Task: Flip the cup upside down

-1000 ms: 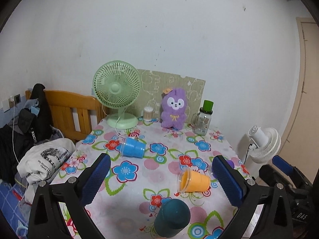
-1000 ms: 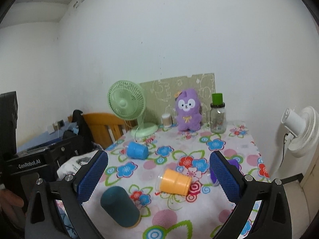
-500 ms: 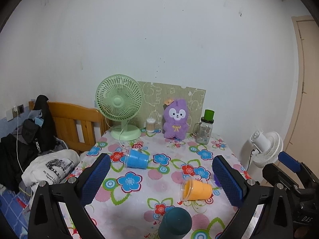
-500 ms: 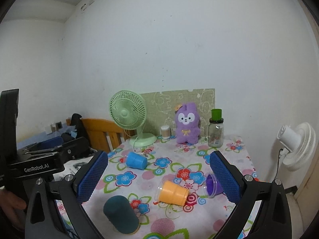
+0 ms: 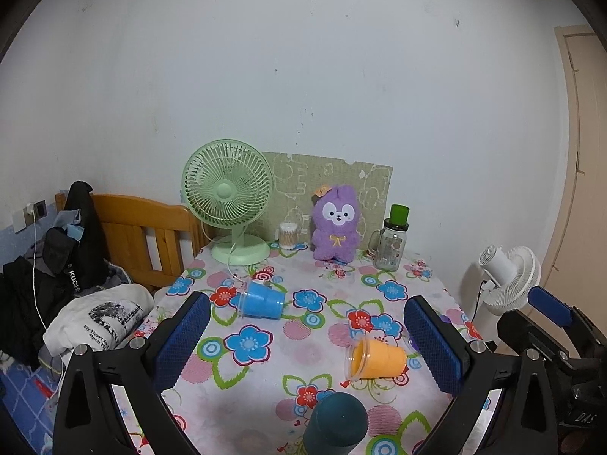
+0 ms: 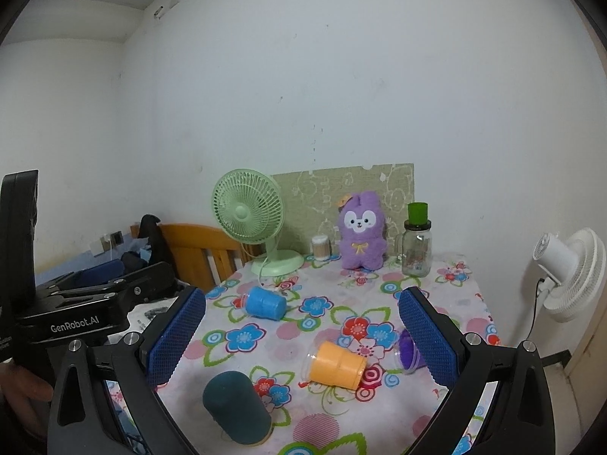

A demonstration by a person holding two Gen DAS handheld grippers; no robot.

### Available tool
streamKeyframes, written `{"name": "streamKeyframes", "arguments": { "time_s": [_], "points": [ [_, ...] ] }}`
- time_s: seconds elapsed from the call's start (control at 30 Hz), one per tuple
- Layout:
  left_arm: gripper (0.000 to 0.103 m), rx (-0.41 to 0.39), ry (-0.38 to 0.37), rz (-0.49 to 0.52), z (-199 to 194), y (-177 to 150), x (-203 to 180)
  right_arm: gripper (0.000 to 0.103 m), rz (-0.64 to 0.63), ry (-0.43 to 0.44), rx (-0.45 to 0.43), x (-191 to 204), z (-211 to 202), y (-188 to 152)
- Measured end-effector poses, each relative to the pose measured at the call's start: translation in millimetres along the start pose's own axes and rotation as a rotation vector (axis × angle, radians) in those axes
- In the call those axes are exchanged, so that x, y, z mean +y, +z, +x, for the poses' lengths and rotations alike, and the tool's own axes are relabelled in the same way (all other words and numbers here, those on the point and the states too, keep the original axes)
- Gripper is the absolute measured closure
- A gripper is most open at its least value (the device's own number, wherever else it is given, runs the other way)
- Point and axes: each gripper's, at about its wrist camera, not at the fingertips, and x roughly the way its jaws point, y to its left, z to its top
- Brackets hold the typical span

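Observation:
Several cups lie on their sides on a flowered tablecloth (image 5: pixel 322 326). A blue cup (image 5: pixel 262 304) (image 6: pixel 264 302) lies at the middle left. An orange cup (image 5: pixel 375 358) (image 6: pixel 335 364) lies at the front right. A dark teal cup (image 5: pixel 335 426) (image 6: pixel 237 409) lies nearest. A purple cup (image 6: pixel 408 349) lies by the right edge, partly hidden behind my right finger. My left gripper (image 5: pixel 307 345) and right gripper (image 6: pixel 301 339) are both open and empty, held above the near table edge.
A green desk fan (image 5: pixel 229 197), a purple plush toy (image 5: pixel 335 227), a jar of cotton swabs (image 5: pixel 288 235) and a glass jar with a green lid (image 5: pixel 390 242) stand at the table's back. A wooden bed frame (image 5: pixel 148 227) with clothes is left. A white floor fan (image 5: pixel 508 280) is right.
Both grippers have pulled back and risen; the table and cups sit lower and smaller in view. The cups have not moved. Both grippers stay open.

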Motion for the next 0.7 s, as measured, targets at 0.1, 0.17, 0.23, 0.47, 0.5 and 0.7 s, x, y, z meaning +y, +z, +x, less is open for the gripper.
{"name": "streamKeyframes", "arguments": {
  "time_s": [0.1,0.17,0.23,0.47,0.5,0.7],
  "points": [
    [0.0,0.012,0.0,0.001,2.8,-1.4,-0.7,0.0,0.001,0.001,0.007,0.2,2.8,-0.6],
    [0.0,0.02,0.004,0.0,4.1,-2.4,-0.7,0.0,0.001,0.0,0.01,0.0,4.3,-1.1],
    [0.0,0.03,0.005,-0.001,5.7,-3.2,-0.1,0.0,0.003,-0.001,0.012,-0.3,5.5,-1.4],
    [0.0,0.055,0.013,0.002,10.8,-6.5,-0.4,0.0,0.01,0.003,0.021,0.3,8.7,-2.7],
    [0.0,0.054,0.012,0.001,11.0,-6.5,-0.4,0.0,0.01,0.003,0.021,0.1,9.0,-2.4],
    [0.0,0.055,0.009,0.001,12.3,-6.1,-0.1,0.0,0.01,0.006,0.021,-0.6,10.9,-2.7]
  ]
}}
